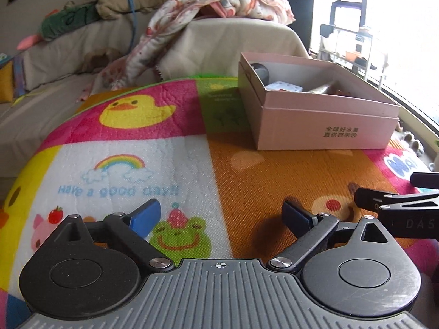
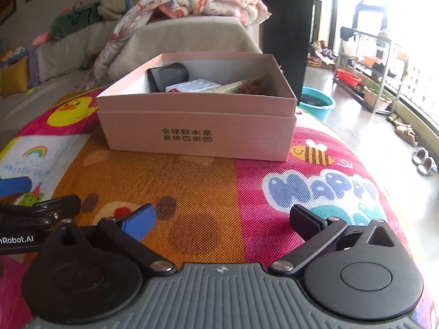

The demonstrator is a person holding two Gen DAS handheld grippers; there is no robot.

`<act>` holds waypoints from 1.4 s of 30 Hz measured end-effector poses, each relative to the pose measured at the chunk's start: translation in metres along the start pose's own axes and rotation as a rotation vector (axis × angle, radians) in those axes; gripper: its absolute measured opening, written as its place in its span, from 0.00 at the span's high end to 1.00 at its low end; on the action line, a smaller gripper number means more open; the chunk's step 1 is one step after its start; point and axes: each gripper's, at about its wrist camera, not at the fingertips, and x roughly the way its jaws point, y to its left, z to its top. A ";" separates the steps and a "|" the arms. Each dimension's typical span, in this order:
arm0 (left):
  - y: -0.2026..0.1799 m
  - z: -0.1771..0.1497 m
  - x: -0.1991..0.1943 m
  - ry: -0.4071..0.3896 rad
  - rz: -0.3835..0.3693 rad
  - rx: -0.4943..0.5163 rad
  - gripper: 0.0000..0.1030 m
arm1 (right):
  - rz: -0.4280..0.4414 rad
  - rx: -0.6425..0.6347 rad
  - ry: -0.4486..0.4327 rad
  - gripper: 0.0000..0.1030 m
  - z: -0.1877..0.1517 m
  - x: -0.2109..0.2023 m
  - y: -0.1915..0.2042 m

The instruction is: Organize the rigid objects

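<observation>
A pink cardboard box (image 2: 197,134) stands open on the colourful play mat (image 2: 208,192); it also shows in the left wrist view (image 1: 323,126) at the right. Inside it lie a black object (image 2: 167,76), a white packet (image 2: 194,85) and a brownish item (image 2: 247,83). My left gripper (image 1: 222,216) is open and empty, low over the mat, well short of the box. My right gripper (image 2: 222,219) is open and empty, in front of the box. Each gripper shows at the edge of the other's view.
A sofa (image 1: 68,63) with a plush toy, pillow and a patterned blanket (image 1: 192,22) stands behind the mat. To the right are a teal basin (image 2: 318,105), a rack with pots (image 2: 367,74) and shoes (image 2: 424,161) on the floor by the window.
</observation>
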 end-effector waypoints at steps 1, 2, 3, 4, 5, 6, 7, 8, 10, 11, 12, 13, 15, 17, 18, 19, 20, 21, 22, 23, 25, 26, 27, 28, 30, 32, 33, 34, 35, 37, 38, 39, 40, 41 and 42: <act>-0.001 0.000 0.000 -0.004 0.006 -0.003 0.04 | -0.004 -0.001 0.000 0.00 0.000 0.000 0.001; -0.002 0.000 0.000 -0.006 0.011 -0.003 0.04 | -0.005 0.000 -0.001 0.00 0.000 0.000 0.001; -0.002 0.000 0.001 -0.007 0.013 -0.003 0.04 | -0.005 0.002 -0.002 0.00 0.000 0.000 0.001; -0.002 0.000 0.001 -0.008 0.014 -0.006 0.04 | -0.005 0.002 -0.003 0.00 0.000 0.000 0.000; -0.002 0.000 0.001 -0.009 0.015 -0.007 0.04 | -0.004 0.003 -0.004 0.00 0.000 -0.001 0.000; -0.002 0.000 0.001 -0.010 0.015 -0.007 0.04 | -0.004 0.006 -0.005 0.00 0.000 -0.001 0.000; -0.001 -0.001 0.001 -0.011 0.014 -0.009 0.04 | -0.006 0.010 -0.007 0.00 0.000 -0.001 0.000; -0.001 0.000 0.002 -0.010 0.013 -0.010 0.04 | -0.009 0.012 -0.010 0.00 -0.001 -0.001 0.000; -0.002 0.000 0.002 -0.010 0.013 -0.013 0.04 | -0.016 0.014 -0.012 0.00 -0.001 0.000 0.001; -0.002 0.000 0.002 -0.010 0.013 -0.013 0.04 | -0.018 0.015 -0.013 0.00 -0.001 0.000 0.002; -0.002 0.000 0.002 -0.011 0.013 -0.013 0.04 | -0.020 0.014 -0.014 0.00 -0.002 0.000 0.002; -0.002 0.000 0.002 -0.010 0.012 -0.014 0.04 | -0.019 0.015 -0.015 0.00 -0.002 0.000 0.002; -0.002 0.000 0.002 -0.010 0.013 -0.012 0.04 | -0.016 0.018 -0.017 0.00 -0.002 0.000 0.001; -0.002 0.000 0.002 -0.010 0.014 -0.012 0.04 | -0.018 0.015 -0.017 0.00 -0.002 -0.001 0.001; -0.002 0.000 0.002 -0.010 0.014 -0.012 0.04 | -0.019 0.014 -0.017 0.00 -0.002 -0.001 0.002; -0.002 0.000 0.002 -0.010 0.014 -0.012 0.04 | -0.018 0.015 -0.018 0.00 -0.002 0.000 0.001; -0.002 0.000 0.002 -0.010 0.013 -0.012 0.04 | -0.017 0.015 -0.019 0.00 -0.002 0.000 0.001; -0.002 0.000 0.002 -0.010 0.014 -0.012 0.04 | -0.019 0.014 -0.019 0.00 -0.003 0.000 0.002; -0.002 0.000 0.002 -0.010 0.014 -0.012 0.04 | -0.019 0.013 -0.019 0.00 -0.003 0.000 0.002; -0.002 0.000 0.002 -0.010 0.014 -0.011 0.04 | -0.018 0.014 -0.019 0.00 -0.003 0.000 0.002; -0.002 0.000 0.002 -0.010 0.014 -0.012 0.04 | -0.020 0.013 -0.019 0.00 -0.003 0.000 0.002; -0.002 0.000 0.002 -0.010 0.014 -0.011 0.04 | -0.019 0.014 -0.019 0.00 -0.003 0.000 0.002; -0.002 0.000 0.002 -0.010 0.014 -0.012 0.04 | -0.019 0.014 -0.019 0.00 -0.003 0.000 0.002; -0.002 0.000 0.002 -0.010 0.013 -0.012 0.04 | -0.019 0.014 -0.019 0.00 -0.003 0.000 0.002; -0.002 0.000 0.002 -0.010 0.014 -0.012 0.04 | -0.019 0.014 -0.019 0.00 -0.003 0.000 0.002; -0.002 0.000 0.002 -0.010 0.014 -0.012 0.04 | -0.019 0.014 -0.019 0.00 -0.003 0.000 0.002; -0.002 0.000 0.002 -0.010 0.014 -0.012 0.04 | -0.019 0.014 -0.019 0.00 -0.003 0.000 0.002; -0.002 0.000 0.002 -0.010 0.014 -0.012 0.04 | -0.019 0.014 -0.019 0.00 -0.003 0.000 0.002; -0.002 0.000 0.002 -0.010 0.014 -0.012 0.04 | -0.019 0.014 -0.019 0.00 -0.003 0.000 0.002; -0.002 0.000 0.002 -0.011 0.014 -0.012 0.04 | -0.019 0.014 -0.019 0.00 -0.003 0.000 0.002; -0.002 0.000 0.002 -0.011 0.014 -0.012 0.04 | -0.019 0.014 -0.019 0.00 -0.003 0.000 0.002; -0.002 0.000 0.002 -0.010 0.014 -0.012 0.04 | -0.019 0.014 -0.019 0.00 -0.003 0.000 0.002; -0.002 0.000 0.002 -0.010 0.014 -0.012 0.04 | -0.019 0.014 -0.019 0.00 -0.003 0.000 0.002; -0.002 0.000 0.002 -0.011 0.014 -0.012 0.04 | -0.019 0.014 -0.019 0.00 -0.003 0.000 0.002; -0.002 0.000 0.002 -0.011 0.014 -0.012 0.04 | -0.019 0.014 -0.019 0.00 -0.003 0.000 0.002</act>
